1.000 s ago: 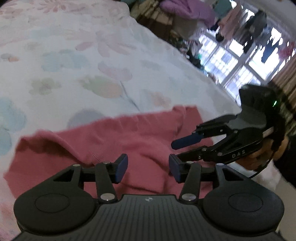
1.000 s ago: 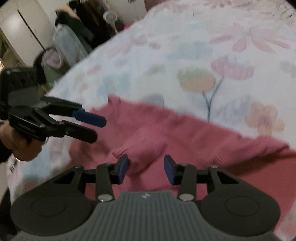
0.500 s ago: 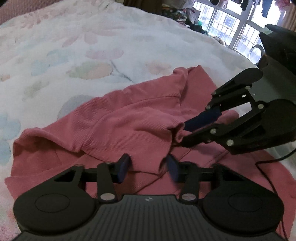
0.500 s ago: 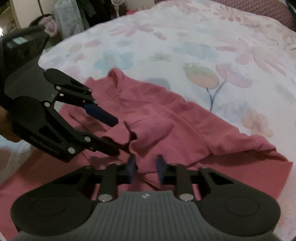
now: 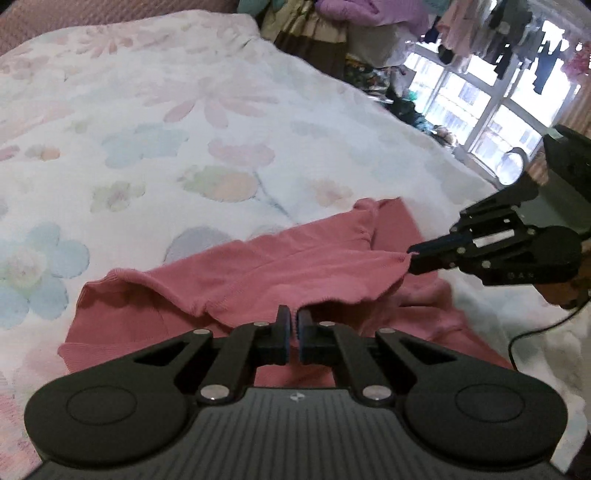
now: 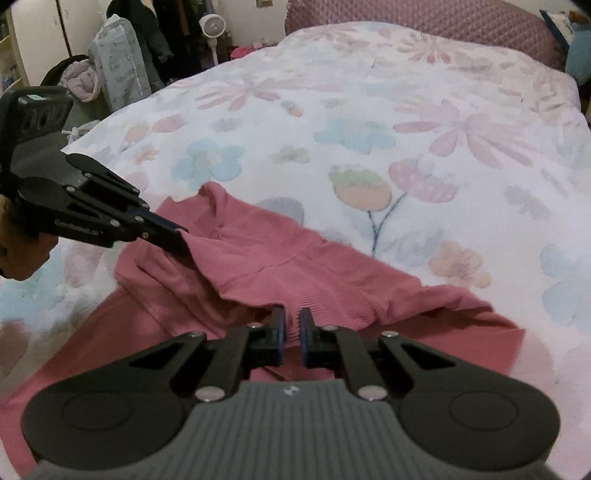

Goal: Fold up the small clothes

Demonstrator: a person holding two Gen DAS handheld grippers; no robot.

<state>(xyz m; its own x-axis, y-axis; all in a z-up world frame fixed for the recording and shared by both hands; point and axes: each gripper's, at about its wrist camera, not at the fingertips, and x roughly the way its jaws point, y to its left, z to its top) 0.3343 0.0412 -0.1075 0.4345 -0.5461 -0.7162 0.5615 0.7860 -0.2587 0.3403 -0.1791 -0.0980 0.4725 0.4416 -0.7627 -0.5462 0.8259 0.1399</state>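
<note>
Pink garment [image 5: 280, 273], ribbed knit, lies crumpled on the floral bedspread [image 5: 155, 140] at the near edge of the bed, part of it raised off the cover. L gripper [image 5: 294, 325] clamped on garment's hem edge; jaws have just been closing, fabric pinched between the blue-lined pads, cloth draping away from the tips. R gripper [image 5: 412, 258], seen from L wrist cam at right, also clamped on the same edge further along; its jaws have just been closing too, w/ cloth between them. Hem stretched in a shallow sag between the two grip pts. From R wrist cam: R gripper [image 6: 293, 325] nipping ribbed band, L gripper [image 6: 183, 240] at left holding the other end; a hand [image 6: 22, 254] grips its handle. Rest of garment flat beneath, spread toward both cams. Window [image 5: 491, 110] w/ hanging laundry behind bed; fan [image 6: 210, 26] by far wall.
</note>
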